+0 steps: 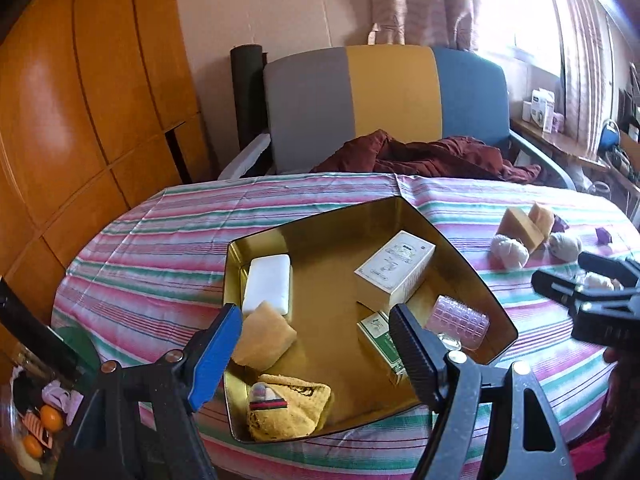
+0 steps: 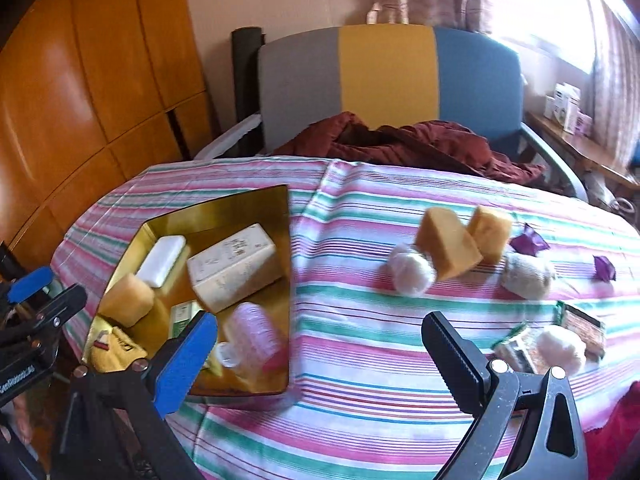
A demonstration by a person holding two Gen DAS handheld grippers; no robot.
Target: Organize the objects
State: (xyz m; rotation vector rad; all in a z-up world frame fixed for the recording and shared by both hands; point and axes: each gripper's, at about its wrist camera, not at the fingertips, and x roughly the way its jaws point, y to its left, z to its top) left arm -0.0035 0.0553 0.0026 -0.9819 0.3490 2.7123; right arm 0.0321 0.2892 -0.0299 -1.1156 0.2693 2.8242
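Left gripper point(image 1: 316, 344), jaws wide and empty, over gold tin tray point(image 1: 472, 276) holding yellow sponge point(image 1: 264, 336) at nine o'clock, pink hair roller point(image 1: 460, 320) at two; right gripper point(image 2: 320, 356), likewise released, over striped tablecloth point(image 2: 360, 360), sponge wedges point(image 2: 448, 244) at one o'clock, tray at ten.

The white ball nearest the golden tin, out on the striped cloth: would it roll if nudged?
Probably: the white ball looks round and rests free on the cloth. Its fuzzy, yarn-like surface suggests it is light and soft, so it would likely squash and stop soon.
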